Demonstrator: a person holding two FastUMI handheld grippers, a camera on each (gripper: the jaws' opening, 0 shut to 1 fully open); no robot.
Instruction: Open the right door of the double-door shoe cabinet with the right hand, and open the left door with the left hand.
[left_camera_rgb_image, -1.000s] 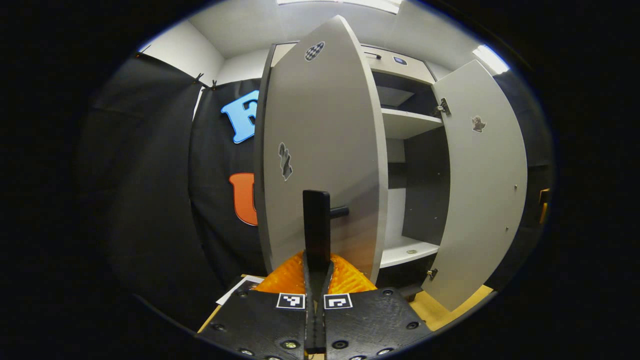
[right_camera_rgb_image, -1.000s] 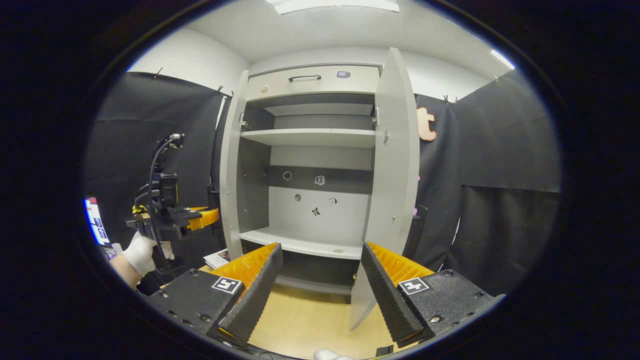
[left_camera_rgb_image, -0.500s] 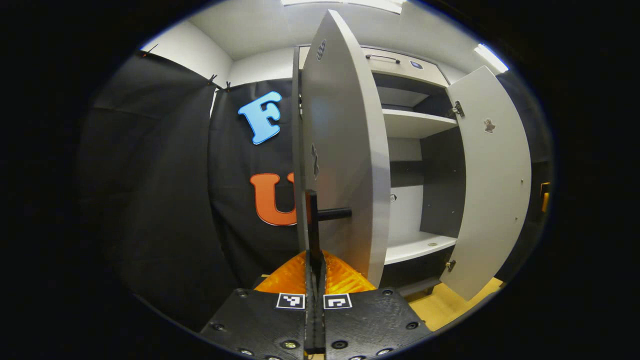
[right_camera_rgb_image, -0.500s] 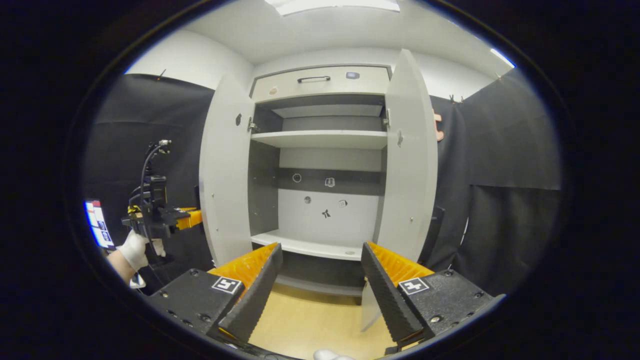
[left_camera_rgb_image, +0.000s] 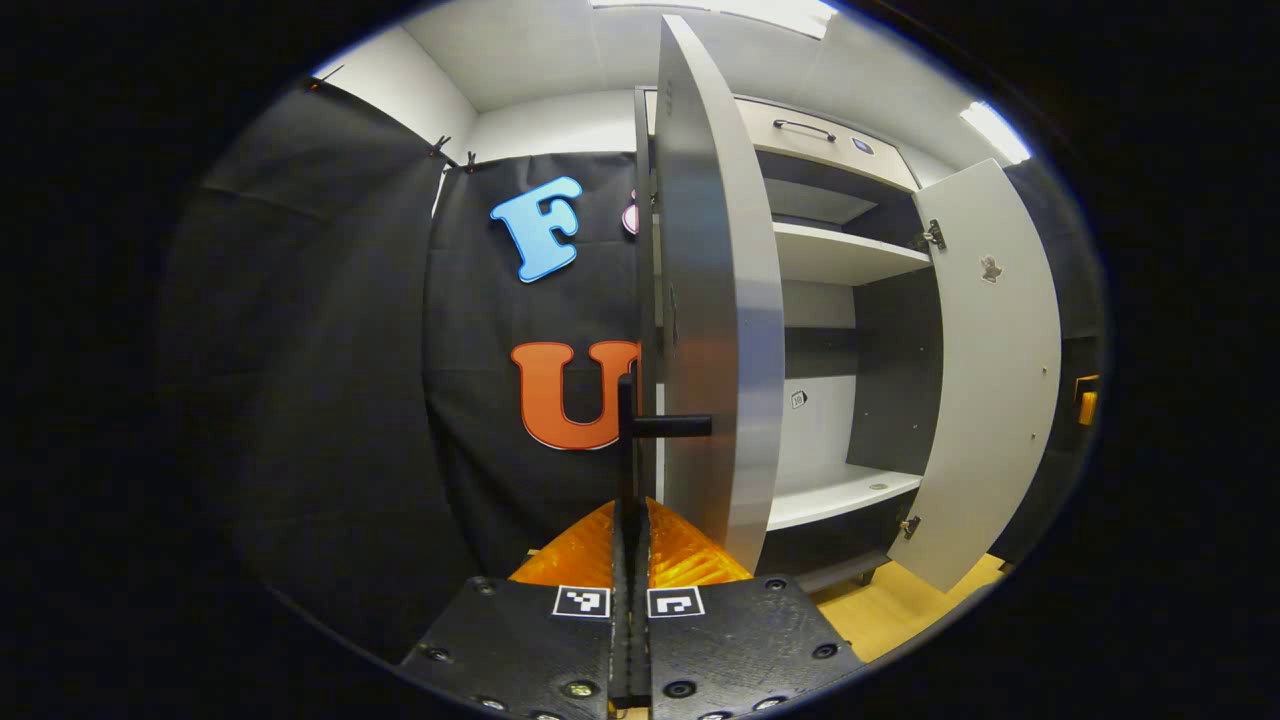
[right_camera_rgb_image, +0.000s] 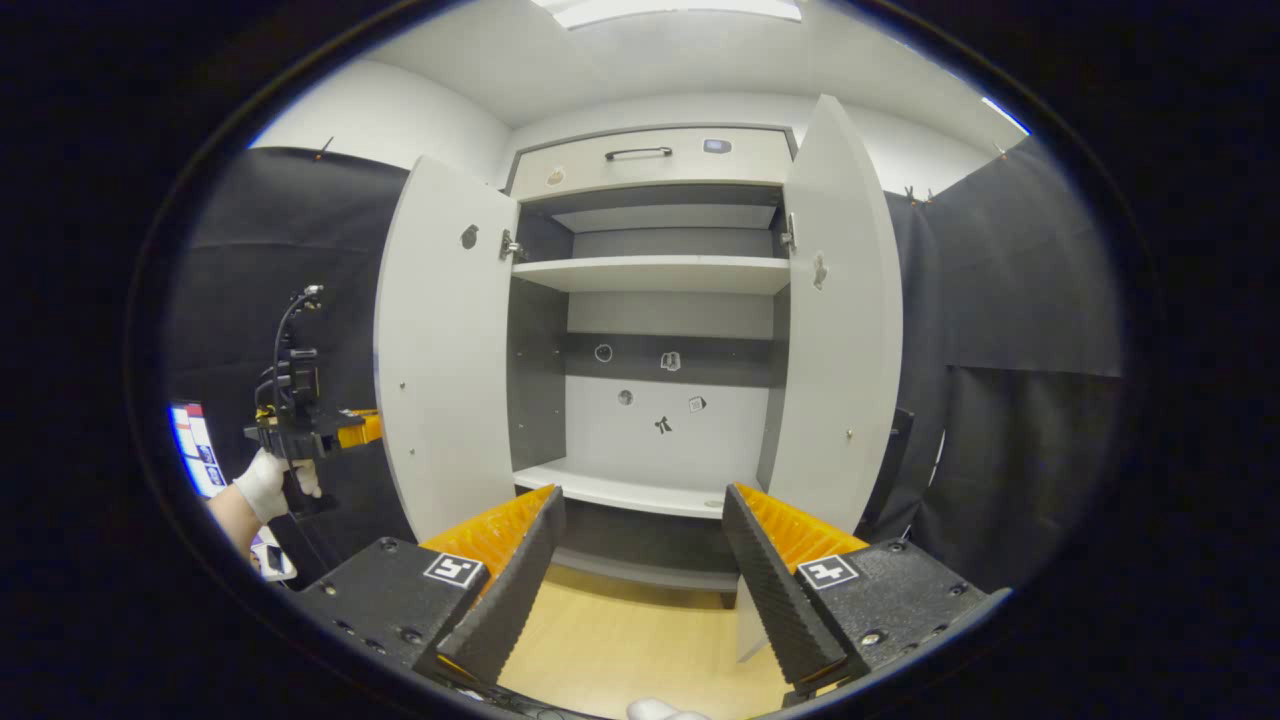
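1. In the right gripper view, at the far left of the frame, a gloved hand (right_camera_rgb_image: 262, 483) holds the left tongs (right_camera_rgb_image: 345, 430) just beside the outer face of the left door (right_camera_rgb_image: 440, 360).
2. The left door stands swung wide open on its hinges, left of centre in that view, with its inner face turned toward the camera.
3. In the centre of the frame the shoe cabinet (right_camera_rgb_image: 650, 160) is open. It has a drawer with a dark handle across the top, a shelf (right_camera_rgb_image: 650, 272) below it, a dark band with small stickers on the back panel, and a lower board (right_camera_rgb_image: 620, 490).
4. Right of centre, the right door (right_camera_rgb_image: 840, 330) is also swung wide open, well apart from the left one.
5. At the bottom of the right gripper view the right tongs (right_camera_rgb_image: 640, 560) are spread wide and hold nothing. They hang over the pale wooden floor (right_camera_rgb_image: 620, 640) in front of the cabinet.
6. In the left gripper view the left door (left_camera_rgb_image: 715, 300) is seen almost edge-on, running from the top centre of the frame down to lower centre.
7. Its dark handle (left_camera_rgb_image: 650, 427) sticks out to the left of the door, at the middle of the frame.
8. At bottom centre the left tongs (left_camera_rgb_image: 629, 520) are closed together on the bar of that handle, which rises straight up from between them.
9. To the right in this view, the open cabinet interior and then the right door (left_camera_rgb_image: 990, 380) fill the right side of the frame.
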